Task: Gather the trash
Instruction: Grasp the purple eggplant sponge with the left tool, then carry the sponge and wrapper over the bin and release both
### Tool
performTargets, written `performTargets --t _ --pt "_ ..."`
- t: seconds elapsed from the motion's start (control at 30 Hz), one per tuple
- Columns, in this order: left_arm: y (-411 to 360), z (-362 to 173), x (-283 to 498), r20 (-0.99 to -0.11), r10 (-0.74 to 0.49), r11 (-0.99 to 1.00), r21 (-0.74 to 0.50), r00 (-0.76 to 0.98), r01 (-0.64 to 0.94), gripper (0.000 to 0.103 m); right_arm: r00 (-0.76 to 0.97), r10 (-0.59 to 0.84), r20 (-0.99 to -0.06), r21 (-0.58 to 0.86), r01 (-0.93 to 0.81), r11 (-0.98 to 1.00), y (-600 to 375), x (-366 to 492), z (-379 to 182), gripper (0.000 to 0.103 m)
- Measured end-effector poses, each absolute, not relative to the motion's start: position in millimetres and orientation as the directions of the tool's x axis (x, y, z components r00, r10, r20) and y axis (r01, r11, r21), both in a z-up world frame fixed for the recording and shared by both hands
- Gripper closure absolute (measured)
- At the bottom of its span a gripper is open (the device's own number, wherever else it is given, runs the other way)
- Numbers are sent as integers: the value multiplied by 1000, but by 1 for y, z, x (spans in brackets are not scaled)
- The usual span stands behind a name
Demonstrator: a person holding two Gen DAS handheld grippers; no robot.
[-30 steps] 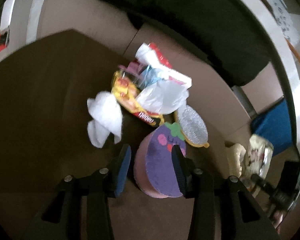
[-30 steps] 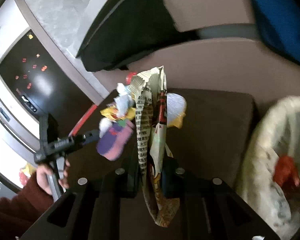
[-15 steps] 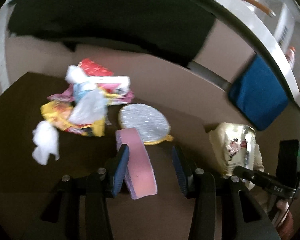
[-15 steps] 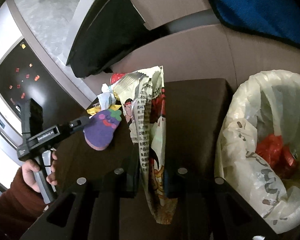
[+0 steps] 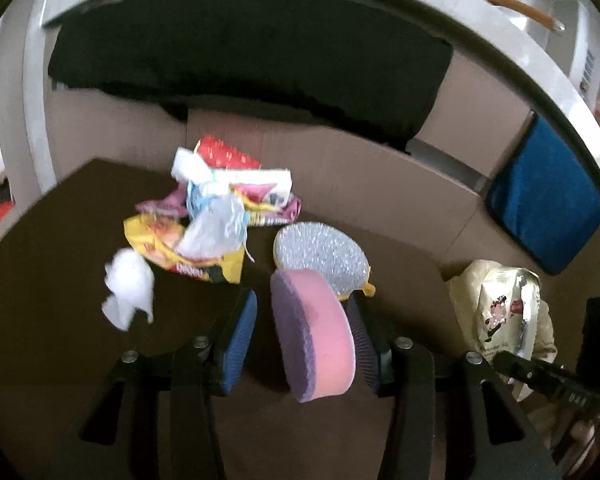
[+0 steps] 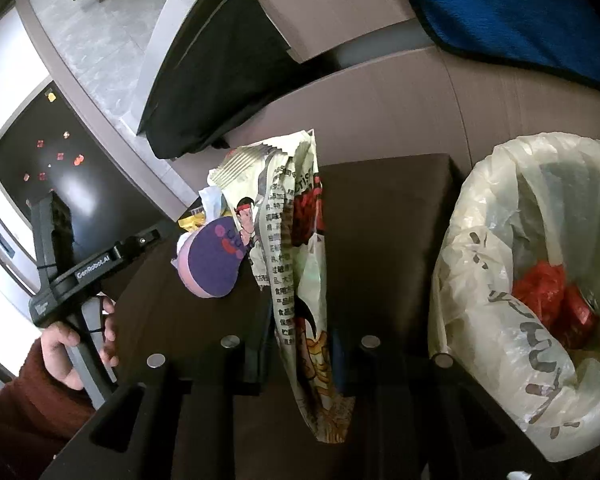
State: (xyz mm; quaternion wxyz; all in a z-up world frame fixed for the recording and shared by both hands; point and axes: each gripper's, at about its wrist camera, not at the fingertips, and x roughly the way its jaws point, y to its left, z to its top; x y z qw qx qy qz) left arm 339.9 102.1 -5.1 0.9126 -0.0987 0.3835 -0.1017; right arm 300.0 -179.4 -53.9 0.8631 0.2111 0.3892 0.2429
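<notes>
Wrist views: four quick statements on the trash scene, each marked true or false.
1. The bin liner holds nothing. False: red trash lies inside the bin liner.
2. A snack bag stands between the right gripper's fingers. True; its jaws are opening.
3. The sponge is green. False: it is pink with a purple face.
4. In the left wrist view a white tissue lies on the dark table, left of the wrapper pile. True.

Bin liner (image 6: 540, 320) cropped at right edge
</notes>
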Motion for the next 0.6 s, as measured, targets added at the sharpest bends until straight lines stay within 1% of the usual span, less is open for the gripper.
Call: performTargets --t 0.17,0.3,0.33,0.37,0.4,0.43,0.5,0.6 --pt "82 -18 348 -716 -227 972 -205 660 112 54 596 559 -576 532 -245 810 -178 299 -52 81" --pt "76 -31 353 -758 -210 976 -203 618 83 54 613 520 -595 500 -225 836 -176 297 -46 81" --pt "76 -32 354 -771 -210 975 -210 602 73 59 619 505 -601 483 -222 847 -174 297 -43 81" --pt "78 -33 353 -778 -220 972 -225 589 65 68 626 492 -606 466 -222 857 -173 296 -40 81" --pt "79 -32 351 -776 -219 972 -226 592 62 69 633 479 -608 444 -229 866 -171 294 -35 82" --pt "80 -28 348 -767 -217 972 -224 603 66 71 639 472 -608 432 -233 872 -170 294 -32 86" --pt "81 -15 339 -736 -217 973 -212 641 87 71 663 442 -605 393 -235 889 -167 290 -22 87" --pt "79 9 327 -689 -227 972 -204 689 116 71 686 431 -585 379 -238 894 -168 286 -6 88"
